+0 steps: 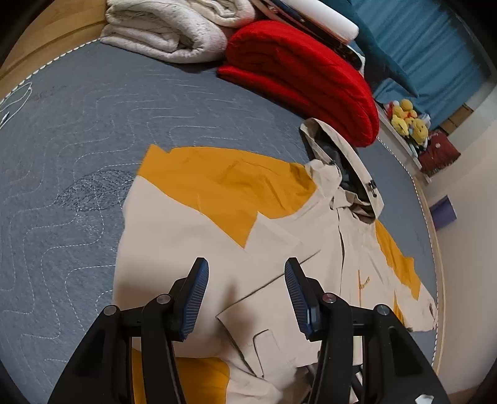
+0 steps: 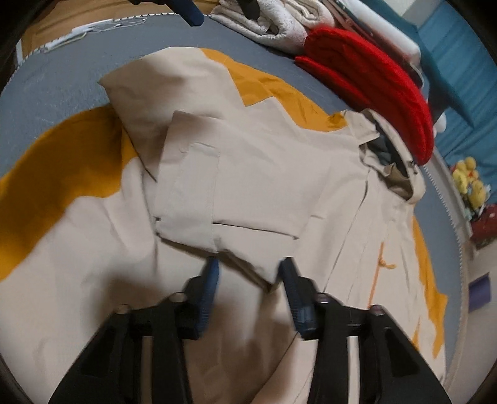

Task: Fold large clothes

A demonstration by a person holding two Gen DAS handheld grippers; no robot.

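A large beige and mustard-yellow hooded jacket (image 1: pixel 217 223) lies spread on a grey quilted mat (image 1: pixel 62 155). One sleeve is folded across its body (image 2: pixel 236 192). Its hood (image 1: pixel 341 161) points toward the red bundle. My left gripper (image 1: pixel 245 279) is open and empty, hovering over the jacket's beige body. My right gripper (image 2: pixel 248 273) is open and empty, just above the cuff edge of the folded sleeve. The left gripper's fingers (image 2: pixel 192 12) show at the top of the right wrist view.
A folded red blanket (image 1: pixel 304 74) and a folded white blanket (image 1: pixel 167 31) lie at the mat's far edge. Yellow plush toys (image 1: pixel 407 121) sit on a shelf to the right. A blue curtain (image 1: pixel 419 40) hangs behind. A purple box (image 1: pixel 444 211) is on the floor.
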